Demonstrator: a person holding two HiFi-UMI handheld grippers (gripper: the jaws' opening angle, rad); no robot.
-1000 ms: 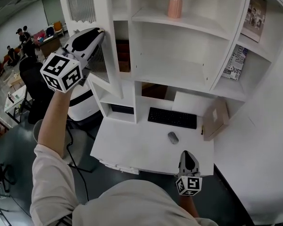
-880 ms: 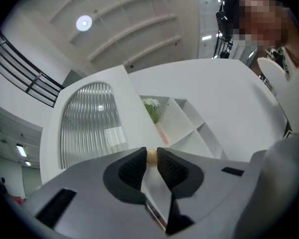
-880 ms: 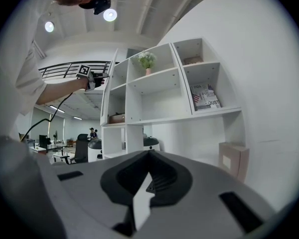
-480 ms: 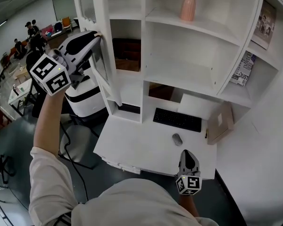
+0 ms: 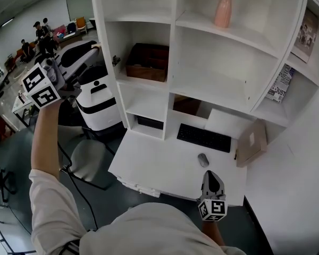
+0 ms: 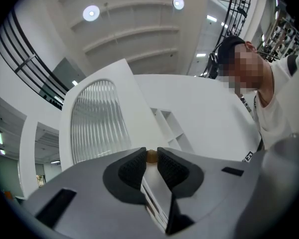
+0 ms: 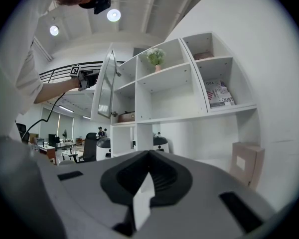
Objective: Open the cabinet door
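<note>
The white cabinet door (image 7: 105, 86), with a ribbed glass panel (image 6: 93, 118), stands swung wide out from the cabinet's left wall. My left gripper (image 6: 150, 158) is shut on the door's small brass knob (image 6: 152, 155), one dark pad on each side of it. In the head view the left gripper (image 5: 93, 49) is held out at the upper left on a raised arm, and there the door shows only edge-on. Low over the desk's front edge, my right gripper (image 5: 211, 177) is shut with nothing in it; its pads (image 7: 148, 156) meet.
The opened compartment holds a brown box (image 5: 147, 62). A pink vase (image 5: 223, 10) stands on the upper shelf. On the white desk (image 5: 149, 163) lie a keyboard (image 5: 204, 137), a mouse (image 5: 203, 160) and a cardboard box (image 5: 251, 142). A white-and-black machine (image 5: 95, 102) and a chair stand at the left.
The door has swung further open, away from the shelves, uncovering the brown box. My left gripper moved left and outward with the knob. The right gripper has barely shifted.
</note>
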